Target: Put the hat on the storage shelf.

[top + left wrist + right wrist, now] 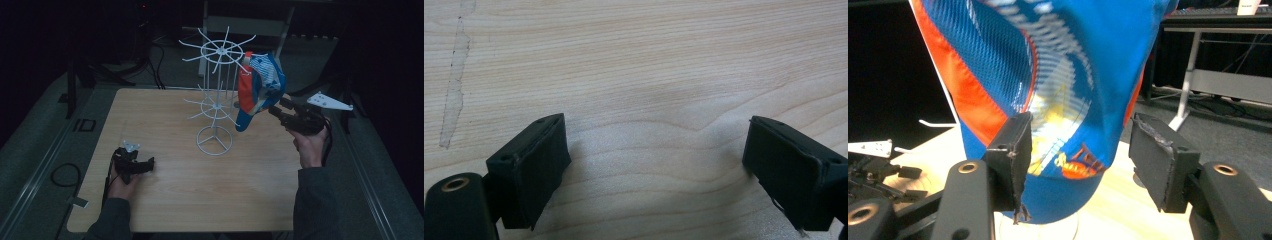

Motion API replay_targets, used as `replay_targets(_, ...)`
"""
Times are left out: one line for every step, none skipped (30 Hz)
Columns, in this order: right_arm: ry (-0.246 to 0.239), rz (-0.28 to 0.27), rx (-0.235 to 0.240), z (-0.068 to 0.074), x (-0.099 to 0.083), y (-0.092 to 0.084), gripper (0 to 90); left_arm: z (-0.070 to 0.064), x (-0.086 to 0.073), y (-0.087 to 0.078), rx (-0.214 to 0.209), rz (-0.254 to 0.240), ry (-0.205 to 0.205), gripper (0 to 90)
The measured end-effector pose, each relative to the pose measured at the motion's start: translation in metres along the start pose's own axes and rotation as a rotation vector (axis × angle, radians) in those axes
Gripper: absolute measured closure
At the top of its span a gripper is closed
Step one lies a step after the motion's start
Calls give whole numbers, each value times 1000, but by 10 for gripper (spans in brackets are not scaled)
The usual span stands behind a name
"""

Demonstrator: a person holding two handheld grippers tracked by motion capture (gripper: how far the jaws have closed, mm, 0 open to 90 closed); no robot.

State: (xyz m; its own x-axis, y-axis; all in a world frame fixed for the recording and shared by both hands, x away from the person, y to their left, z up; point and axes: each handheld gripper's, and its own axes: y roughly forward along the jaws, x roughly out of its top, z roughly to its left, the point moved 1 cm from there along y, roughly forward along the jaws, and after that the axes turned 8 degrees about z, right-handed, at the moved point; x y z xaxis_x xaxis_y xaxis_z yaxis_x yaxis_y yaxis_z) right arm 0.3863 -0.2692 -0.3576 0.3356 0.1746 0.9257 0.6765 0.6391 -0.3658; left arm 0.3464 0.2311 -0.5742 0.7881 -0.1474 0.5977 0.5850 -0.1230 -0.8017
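A white wire rack (216,100) stands upright on the wooden table (175,200), just behind its middle. A blue, orange and white cap (260,90) hangs from one of the rack's upper arms, on the right side. My right gripper (276,109) is held in the air at the cap's lower edge. In the right gripper view it (1078,135) is open, with the cap (1063,75) close in front of the gap between the jaws. My left gripper (150,162) rests low on the table's left part, open (656,122) over bare wood (649,50).
The rack's round wire base (215,140) sits on the table between the two hands. Cables (65,175) lie on the grey floor to the left. A desk frame (245,22) stands behind the table.
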Motion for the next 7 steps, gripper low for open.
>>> replay_targets(0, 0, 0, 0, 0, 0, 416, 0, 0, 0, 0, 0, 0, 117)
replay_targets(1, 5, 0, -1, -3, 1, 411, 0, 0, 0, -1, 3, 2, 116)
replay_targets(2, 8, -1, -1, -4, 1, 408, 0, 0, 0, -1, 1, 1, 116)
replay_targets(3, 11, -3, -1, -5, 1, 407, 0, 0, 0, -1, 3, 2, 117)
replay_targets(4, 14, -1, -2, -7, 1, 407, 0, 0, 0, -1, 3, 2, 116)
replay_targets(7, 17, -1, -3, -8, 2, 405, 0, 0, 0, -1, 2, 2, 116)
replay_targets(7, 20, -5, -3, -10, 2, 400, 0, 0, 0, -1, 2, 2, 116)
